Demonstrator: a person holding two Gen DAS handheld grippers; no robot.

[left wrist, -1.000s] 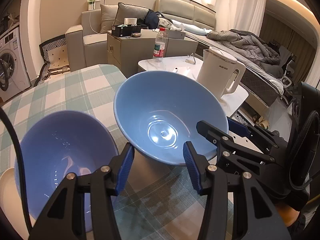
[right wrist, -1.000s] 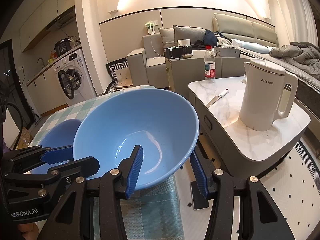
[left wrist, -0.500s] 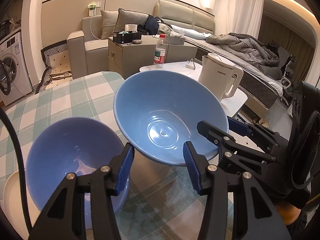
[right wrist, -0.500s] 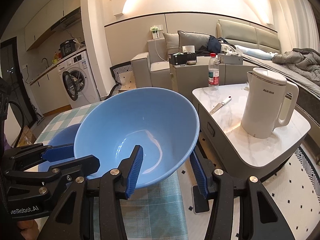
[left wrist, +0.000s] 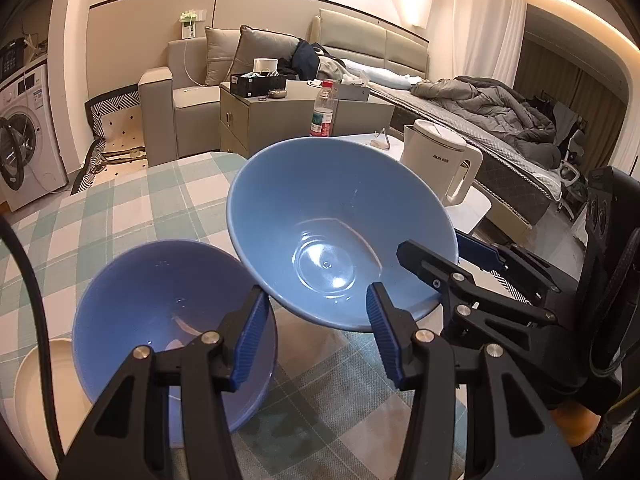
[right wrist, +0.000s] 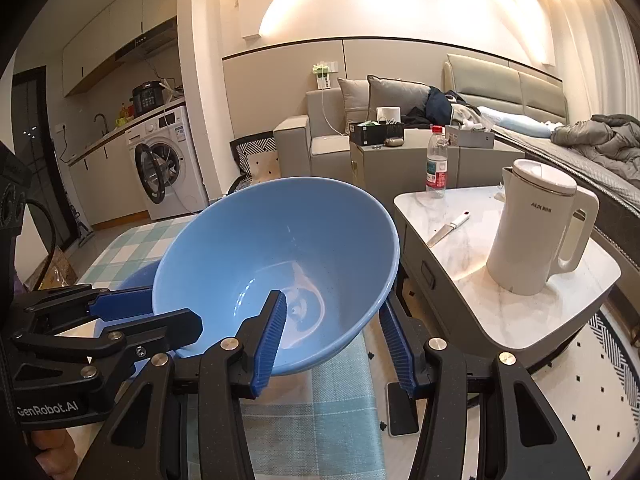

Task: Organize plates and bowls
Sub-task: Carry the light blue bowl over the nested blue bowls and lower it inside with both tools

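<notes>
Both grippers carry one glossy light-blue ceramic bowl (left wrist: 340, 236), tilted, clear of the checked-cloth desk (left wrist: 120, 208). Right gripper (right wrist: 332, 336) fingers clenched across its near rim, one inside, one outside. Left gripper (left wrist: 316, 332) grips the lower wall, as far as visible. Darker blue bowl (left wrist: 168, 320) sits below-left, nearer the left hand: likely nesting target.

Light blue bowl (left wrist: 340, 236): tilted, raised ahead of the left gripper (left wrist: 316, 332), near rim between its jaws. Darker blue bowl (left wrist: 160, 312): left of jaws. White plate (left wrist: 36, 392): far left. Right gripper (left wrist: 464, 264): right, on the light bowl's rim.
</notes>
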